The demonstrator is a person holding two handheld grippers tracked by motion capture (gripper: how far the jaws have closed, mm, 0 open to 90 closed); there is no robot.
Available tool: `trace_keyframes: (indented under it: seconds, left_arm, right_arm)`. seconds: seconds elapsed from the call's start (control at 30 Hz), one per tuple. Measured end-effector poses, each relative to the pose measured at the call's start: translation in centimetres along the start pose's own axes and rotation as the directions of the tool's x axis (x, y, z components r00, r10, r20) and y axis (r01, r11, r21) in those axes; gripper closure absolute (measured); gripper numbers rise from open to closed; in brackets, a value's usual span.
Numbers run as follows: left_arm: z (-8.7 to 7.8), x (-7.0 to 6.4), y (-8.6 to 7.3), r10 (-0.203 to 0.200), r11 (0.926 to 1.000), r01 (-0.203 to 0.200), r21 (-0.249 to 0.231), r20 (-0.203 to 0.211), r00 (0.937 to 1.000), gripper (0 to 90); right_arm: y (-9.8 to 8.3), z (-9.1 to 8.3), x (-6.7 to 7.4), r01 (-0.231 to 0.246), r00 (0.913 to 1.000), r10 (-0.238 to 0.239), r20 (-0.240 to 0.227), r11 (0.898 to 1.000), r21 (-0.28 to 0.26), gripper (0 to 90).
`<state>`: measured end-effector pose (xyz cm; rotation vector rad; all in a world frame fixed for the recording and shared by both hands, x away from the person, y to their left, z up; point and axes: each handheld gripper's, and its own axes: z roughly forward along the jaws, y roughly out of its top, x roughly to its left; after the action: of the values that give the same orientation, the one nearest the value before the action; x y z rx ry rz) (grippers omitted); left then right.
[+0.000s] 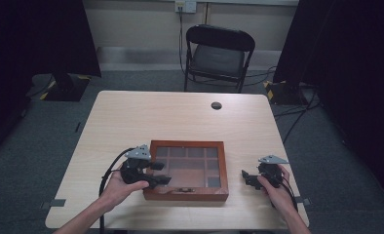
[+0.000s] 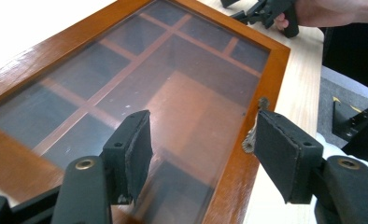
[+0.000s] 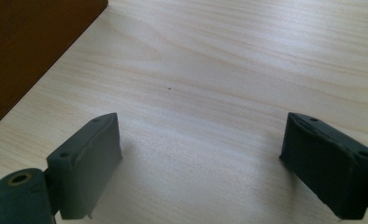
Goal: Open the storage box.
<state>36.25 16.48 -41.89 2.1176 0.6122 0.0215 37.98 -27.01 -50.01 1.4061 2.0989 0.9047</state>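
The high view is dim and soft, with black curtains swallowing both upper corners, and the pale table [image 1: 131, 117] is the brightest area. In the left gripper view, the tabletop beyond the left gripper [image 2: 198, 140] is blown out to white at the upper left, and the glass lid of the wooden box [image 2: 182, 84] carries a hazy sheen. In the right gripper view, the right gripper [image 3: 201, 158] throws soft shadows onto the wood between its jaws, whose near bases blur
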Motion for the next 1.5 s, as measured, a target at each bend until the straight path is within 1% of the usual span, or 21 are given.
trace_keyframes:
  seconds: [0.07, 0.17, 0.3, 0.37, 0.4, 0.43, 0.57, 0.6, 0.63, 0.67, 0.73, 0.77, 0.83, 0.93, 0.97, 1.03, 1.1, 1.13, 1.23, 1.37, 1.5]
  left_arm:
    - [0.4, -0.2, 0.1, 0.012, 0.9999, -0.012, 0.003, -0.009, 0.9999, 38.4]
    - [1.0, -0.3, 0.3, 0.014, 0.9998, -0.014, 0.016, 0.002, 0.9999, 40.1]
    - [1.7, -0.9, 0.8, 0.041, 0.9989, -0.041, 0.022, 0.018, 0.9990, 41.5]
    - [2.1, -1.2, 1.1, 0.063, 0.9975, -0.064, 0.030, 0.040, 0.9972, 42.5]
    - [2.3, -1.4, 1.3, 0.062, 0.9974, -0.063, 0.034, 0.043, 0.9971, 43.2]
    - [2.8, -1.7, 1.5, 0.071, 0.9967, -0.073, 0.034, 0.062, 0.9956, 44.3]
    - [3.5, -2.3, 1.7, 0.085, 0.9948, -0.089, 0.049, 0.075, 0.9936, 45.3]
    - [3.6, -2.4, 1.8, 0.086, 0.9939, -0.091, 0.062, 0.084, 0.9928, 46.3]
    - [4.0, -2.5, 1.6, 0.090, 0.9942, -0.095, 0.051, 0.102, 0.9907, 50.1]
    - [4.0, -2.5, 1.6, 0.090, 0.9942, -0.095, 0.051, 0.102, 0.9907, 53.3]
    - [4.3, -2.6, 1.5, 0.095, 0.9925, -0.102, 0.067, 0.105, 0.9899, 54.9]
    - [4.4, -2.8, 1.5, 0.098, 0.9931, -0.105, 0.052, 0.129, 0.9868, 58.3]
    - [4.4, -2.9, 1.5, 0.095, 0.9937, -0.102, 0.048, 0.131, 0.9869, 60.8]
    - [4.9, -3.0, 1.3, 0.116, 0.9891, -0.127, 0.074, 0.135, 0.9839, 67.9]
    - [5.0, -3.1, 1.2, 0.118, 0.9883, -0.129, 0.081, 0.129, 0.9846, 69.4]
    - [5.1, -3.1, 1.2, 0.115, 0.9891, -0.127, 0.074, 0.146, 0.9826, 72.6]
    - [5.2, -3.1, 1.3, 0.115, 0.9895, -0.127, 0.069, 0.147, 0.9824, 76.0]
    - [5.3, -3.0, 1.2, 0.116, 0.9892, -0.128, 0.071, 0.155, 0.9812, 76.0]
    - [5.6, -3.2, 1.0, 0.130, 0.9861, -0.143, 0.084, 0.147, 0.9806, 77.2]
    - [5.7, -3.4, 0.9, 0.145, 0.9850, -0.156, 0.074, 0.134, 0.9803, 78.3]
    - [5.7, -3.4, 0.6, 0.143, 0.9872, -0.151, 0.053, 0.125, 0.9817, 80.2]
  right_arm:
    - [0.0, 0.0, 0.0, 0.001, 1.0000, -0.001, 0.000, 1.000, 0.000, 11.3]
    - [0.0, 0.0, 0.0, 0.001, 1.0000, -0.001, 0.000, 1.000, 0.001, 11.2]
    - [0.0, 0.0, 0.0, 0.002, 1.0000, -0.002, 0.000, 1.000, 0.001, 11.2]
    - [0.0, 0.0, 0.0, 0.001, 1.0000, -0.001, 0.000, 1.000, 0.001, 11.2]
    - [0.0, 0.0, 0.0, 0.001, 1.0000, -0.001, 0.000, 1.000, 0.000, 11.2]
    - [0.0, 0.0, 0.0, 0.001, 1.0000, -0.001, 0.000, 1.000, 0.000, 11.2]
    - [0.0, 0.0, 0.0, 0.002, 1.0000, -0.002, 0.000, 1.000, 0.001, 11.2]
    - [0.0, 0.0, 0.0, 0.001, 1.0000, -0.001, 0.000, 1.000, 0.001, 11.2]
    - [0.0, 0.0, 0.0, 0.002, 1.0000, -0.002, 0.000, 1.000, 0.001, 11.2]
    - [0.0, 0.0, 0.0, 0.002, 1.0000, -0.002, 0.000, 1.000, 0.001, 11.2]
    - [0.0, 0.0, 0.0, 0.001, 1.0000, -0.001, 0.000, 1.000, 0.001, 11.2]
    - [0.0, 0.0, 0.0, 0.001, 1.0000, -0.001, 0.000, 1.000, 0.001, 11.1]
    - [0.0, 0.0, 0.0, 0.001, 1.0000, -0.001, 0.000, 1.000, 0.001, 11.2]
    - [0.0, 0.0, 0.0, 0.001, 1.0000, -0.001, 0.000, 1.000, 0.000, 11.2]
    - [0.0, 0.0, 0.0, 0.001, 1.0000, -0.001, 0.000, 1.000, 0.001, 11.1]
    - [0.0, 0.0, 0.0, 0.002, 1.0000, -0.002, 0.000, 1.000, 0.001, 11.2]
    - [0.0, 0.0, 0.0, 0.001, 1.0000, -0.001, 0.000, 1.000, 0.001, 11.2]
    - [0.0, 0.0, 0.0, 0.001, 1.0000, -0.001, 0.000, 1.000, 0.001, 11.2]
    - [0.0, 0.0, 0.0, 0.001, 1.0000, -0.001, 0.000, 1.000, 0.001, 11.1]
    - [0.0, 0.0, 0.0, 0.001, 1.0000, -0.001, 0.000, 1.000, 0.001, 11.2]
    - [0.0, 0.0, 0.0, 0.001, 1.0000, -0.001, 0.000, 1.000, 0.001, 11.2]
